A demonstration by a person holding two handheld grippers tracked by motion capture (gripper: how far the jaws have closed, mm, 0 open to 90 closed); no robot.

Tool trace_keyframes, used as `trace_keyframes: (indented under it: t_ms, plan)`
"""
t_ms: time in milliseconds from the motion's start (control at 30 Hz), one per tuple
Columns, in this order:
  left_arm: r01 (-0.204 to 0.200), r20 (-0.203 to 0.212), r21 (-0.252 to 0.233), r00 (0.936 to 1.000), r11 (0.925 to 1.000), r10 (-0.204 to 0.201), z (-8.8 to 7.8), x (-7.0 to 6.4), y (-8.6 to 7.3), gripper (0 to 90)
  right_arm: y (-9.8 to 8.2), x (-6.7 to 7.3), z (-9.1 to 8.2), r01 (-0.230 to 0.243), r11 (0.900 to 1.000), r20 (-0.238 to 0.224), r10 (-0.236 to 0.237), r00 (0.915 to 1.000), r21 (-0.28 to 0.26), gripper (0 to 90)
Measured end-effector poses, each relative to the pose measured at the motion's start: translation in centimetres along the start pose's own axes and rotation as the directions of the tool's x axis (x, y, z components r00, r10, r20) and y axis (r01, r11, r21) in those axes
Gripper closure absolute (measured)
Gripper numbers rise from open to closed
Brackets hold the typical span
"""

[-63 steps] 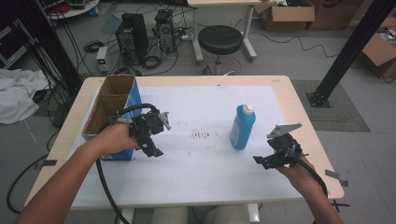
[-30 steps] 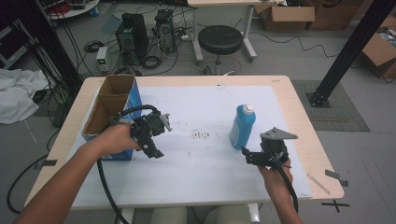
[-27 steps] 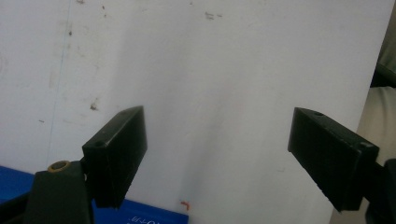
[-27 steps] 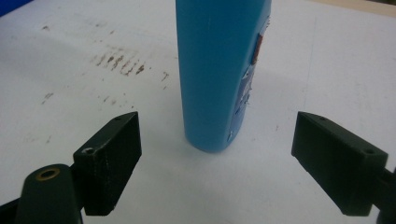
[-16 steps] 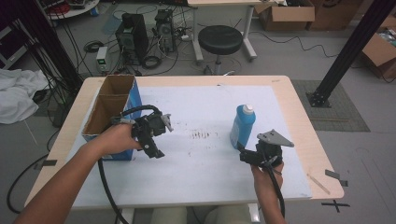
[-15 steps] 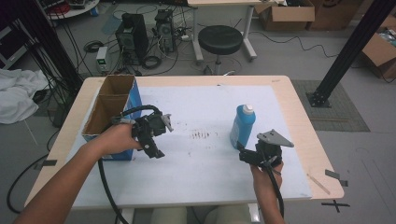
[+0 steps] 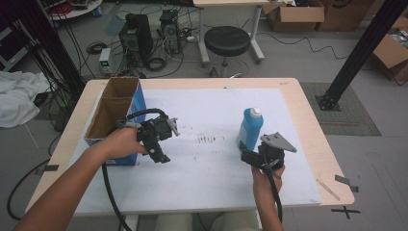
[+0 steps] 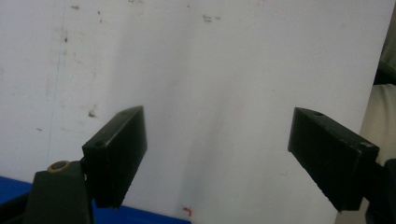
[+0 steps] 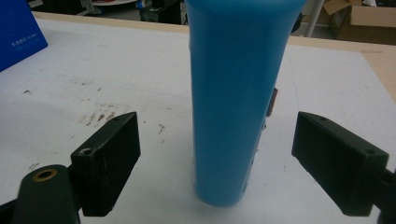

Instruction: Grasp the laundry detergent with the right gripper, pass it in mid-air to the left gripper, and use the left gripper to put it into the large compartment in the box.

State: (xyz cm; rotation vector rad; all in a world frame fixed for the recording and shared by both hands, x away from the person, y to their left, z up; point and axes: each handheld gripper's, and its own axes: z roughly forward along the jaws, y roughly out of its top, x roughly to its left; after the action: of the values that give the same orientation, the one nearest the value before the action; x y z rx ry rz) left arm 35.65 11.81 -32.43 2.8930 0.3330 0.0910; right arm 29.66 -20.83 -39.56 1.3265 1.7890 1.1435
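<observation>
A blue bottle (image 7: 250,127) with a white cap stands upright on the white sheet (image 7: 207,163), right of centre. My right gripper (image 7: 246,155) is just in front of it, jaws open. In the right gripper view the bottle (image 9: 236,100) rises between and a little beyond the two pads, touching neither. My left gripper (image 7: 162,153) hovers beside the blue cardboard box (image 7: 115,120), pointing down at the sheet. In the left gripper view its pads stand wide apart over bare white sheet (image 8: 210,70), with nothing between them.
The open blue box sits at the table's left edge. Dark smudges (image 7: 209,139) mark the sheet's middle. A strip of tape (image 7: 329,188) lies near the front right corner of the wooden table (image 7: 312,130). A stool (image 7: 227,41) and computers stand beyond the far edge.
My right gripper has moved left and forward, closing in on the base of the blue bottle. The left gripper has stayed beside the box.
</observation>
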Motion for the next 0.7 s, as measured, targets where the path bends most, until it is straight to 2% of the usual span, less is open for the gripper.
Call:
trace_keyframes:
  t_ms: [300,700]
  plan:
    - [-0.001,0.005,0.001,1.0000,1.0000,0.001,0.1,0.1,0.0,20.3,-0.2,0.3,1.1,-0.013,1.000,0.048,0.014,0.9987,-0.021,15.0]
    - [-0.007,0.012,0.000,0.9999,1.0000,0.007,0.2,0.1,0.0,20.3,0.1,0.8,2.5,-0.032,0.998,0.078,0.036,0.9963,-0.047,14.9]
